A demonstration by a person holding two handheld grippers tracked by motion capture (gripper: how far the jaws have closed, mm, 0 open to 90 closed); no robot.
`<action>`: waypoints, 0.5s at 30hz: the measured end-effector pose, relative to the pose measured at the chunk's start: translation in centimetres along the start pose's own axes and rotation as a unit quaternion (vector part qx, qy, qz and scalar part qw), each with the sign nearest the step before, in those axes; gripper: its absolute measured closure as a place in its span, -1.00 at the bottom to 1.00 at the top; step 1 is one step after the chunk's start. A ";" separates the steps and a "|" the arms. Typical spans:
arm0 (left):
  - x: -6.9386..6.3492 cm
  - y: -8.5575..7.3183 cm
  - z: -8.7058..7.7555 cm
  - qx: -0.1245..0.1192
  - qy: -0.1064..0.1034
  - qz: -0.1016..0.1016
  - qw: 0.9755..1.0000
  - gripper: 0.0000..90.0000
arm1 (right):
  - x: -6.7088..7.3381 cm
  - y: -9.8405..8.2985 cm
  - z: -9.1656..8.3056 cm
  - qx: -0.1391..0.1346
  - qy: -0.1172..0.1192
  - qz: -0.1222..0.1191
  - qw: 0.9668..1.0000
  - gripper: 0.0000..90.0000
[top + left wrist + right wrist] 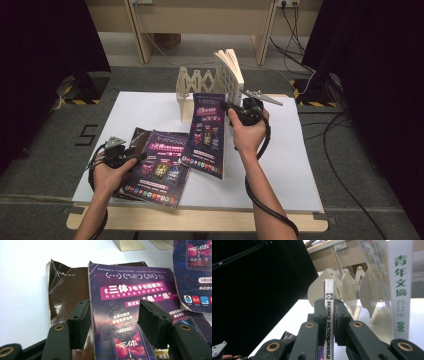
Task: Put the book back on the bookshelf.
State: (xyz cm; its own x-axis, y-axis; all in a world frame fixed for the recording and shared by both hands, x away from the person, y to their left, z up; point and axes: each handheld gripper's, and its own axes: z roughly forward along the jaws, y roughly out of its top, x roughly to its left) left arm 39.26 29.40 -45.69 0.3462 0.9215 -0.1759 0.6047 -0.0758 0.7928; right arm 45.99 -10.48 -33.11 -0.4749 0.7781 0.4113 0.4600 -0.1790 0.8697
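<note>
The right gripper is clamped on the spine edge of a thin purple-covered magazine, held upright just beside the cream accordion-style book rack — it could buckle or catch a divider if pushed in askew. The left gripper hovers with jaws wide over a second purple magazine lying flat on the white table. The rack's slots sit hidden behind the cover.

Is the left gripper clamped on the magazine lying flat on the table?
No: in the left gripper view the left gripper has its jaws spread apart above the flat magazine, pads not pressing on it.
</note>
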 end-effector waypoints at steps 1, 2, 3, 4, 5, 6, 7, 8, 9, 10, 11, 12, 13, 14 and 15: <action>0.0 0.0 0.0 0.000 0.000 0.000 1.000 -0.07 | 0.0 0.0 0.0 -0.005 -0.002 0.000 1.000 0.86; 0.0 0.0 0.0 0.000 0.000 0.000 1.000 -0.07 | 0.0 0.0 0.0 -0.005 -0.002 0.000 1.000 0.86; 0.0 -0.1 0.0 0.000 -0.001 -0.001 1.000 -0.07 | -0.1 0.1 0.0 -0.008 -0.003 -0.001 1.000 0.86; 0.0 -0.1 0.0 0.000 -0.001 -0.001 1.000 -0.07 | -0.1 0.1 0.0 -0.008 -0.003 -0.001 1.000 0.86; 0.0 -0.1 0.0 0.000 -0.001 -0.002 1.000 -0.07 | 0.0 0.2 -0.1 -0.010 -0.004 -0.002 1.000 0.86; 0.0 -0.1 0.1 0.002 -0.001 -0.002 1.000 -0.07 | 0.0 0.3 -0.1 -0.013 -0.005 -0.004 1.000 0.86; 0.0 -0.1 0.1 0.002 -0.001 -0.002 1.000 -0.07 | 0.1 0.4 -0.1 -0.013 -0.005 -0.001 1.000 0.86; 0.0 -0.1 0.1 0.001 -0.001 -0.002 1.000 -0.07 | 0.1 0.4 -0.1 -0.013 -0.005 -0.001 1.000 0.86; 0.0 -0.1 0.1 0.001 -0.002 -0.001 1.000 -0.07 | 0.0 0.5 -0.1 -0.016 -0.007 -0.006 1.000 0.86; 0.0 -0.1 0.2 0.001 -0.002 -0.001 1.000 -0.07 | 0.1 0.8 -0.1 -0.018 -0.008 -0.009 1.000 0.86; 0.0 -0.1 0.2 0.002 -0.003 -0.001 1.000 -0.07 | 0.1 0.8 -0.1 -0.018 -0.008 -0.009 1.000 0.86; 0.0 -0.1 0.2 0.002 -0.003 -0.001 1.000 -0.07 | 0.1 0.9 -0.1 -0.020 -0.008 -0.009 1.000 0.86; 0.0 -0.1 0.2 0.001 -0.002 -0.002 1.000 -0.07 | 0.1 1.3 -0.2 -0.022 -0.007 -0.010 1.000 0.86; 0.1 -0.1 0.2 0.001 -0.002 -0.002 1.000 -0.07 | 0.1 1.3 -0.2 -0.022 -0.007 -0.010 1.000 0.86; 0.1 -0.1 0.2 0.001 -0.001 -0.003 1.000 -0.07 | 0.0 1.4 -0.3 -0.025 -0.008 -0.011 1.000 0.86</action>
State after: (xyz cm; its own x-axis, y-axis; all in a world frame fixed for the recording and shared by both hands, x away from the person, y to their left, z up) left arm 39.31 29.44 -45.91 0.3442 0.9211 -0.1819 0.6079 -0.0709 0.7908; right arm 46.44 -10.87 -31.77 -0.4720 0.7921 0.3871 0.4111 -0.1907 0.8914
